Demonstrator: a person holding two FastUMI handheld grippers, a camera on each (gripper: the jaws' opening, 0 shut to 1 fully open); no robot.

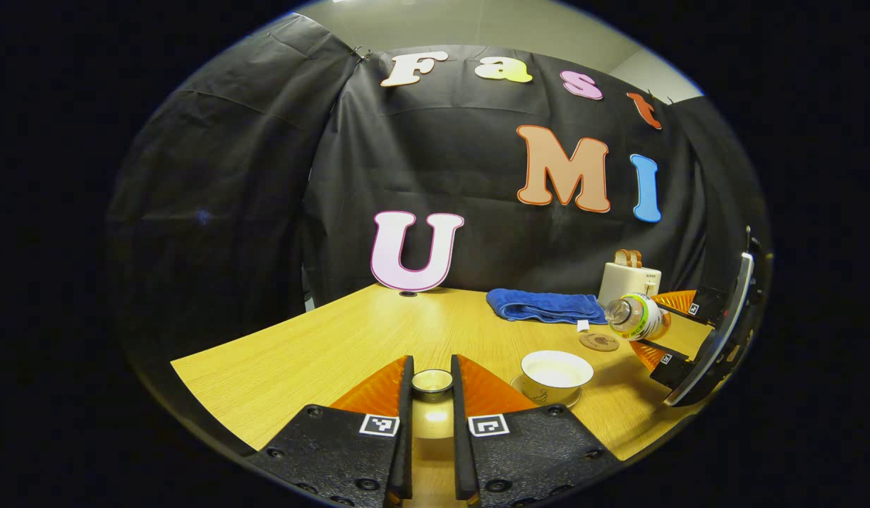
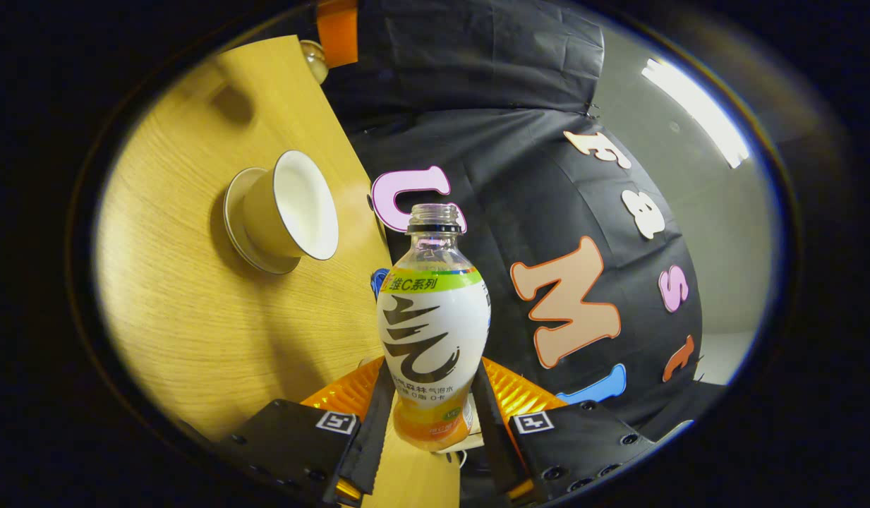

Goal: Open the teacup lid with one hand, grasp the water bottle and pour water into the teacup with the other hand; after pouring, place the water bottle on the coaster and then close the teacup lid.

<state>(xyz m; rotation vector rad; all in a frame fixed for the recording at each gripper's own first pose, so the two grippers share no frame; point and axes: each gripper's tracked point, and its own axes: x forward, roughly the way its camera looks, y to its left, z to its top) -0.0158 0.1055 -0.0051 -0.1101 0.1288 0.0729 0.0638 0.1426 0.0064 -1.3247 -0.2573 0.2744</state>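
My left gripper [image 1: 432, 392] is shut on the teacup lid [image 1: 432, 382], holding it above the near part of the table. To its right the white teacup [image 1: 556, 372] stands uncovered on its saucer [image 1: 570, 399]. My right gripper [image 1: 655, 326] is shut on the water bottle [image 1: 633, 317], which lies nearly level, its uncapped mouth pointing at the cup from above and to the right, apart from it. In the right gripper view the bottle [image 2: 432, 331] rises between the right gripper's [image 2: 432, 395] fingers, with the teacup [image 2: 288, 210] to the left and the lid [image 2: 313, 58] at the top. A round brown coaster [image 1: 599, 342] lies behind the cup.
A folded blue towel [image 1: 544, 306] lies at the back of the wooden table [image 1: 322, 353]. A white toaster [image 1: 629, 279] with bread in it stands at the back right. The table's near edge runs just under my left gripper.
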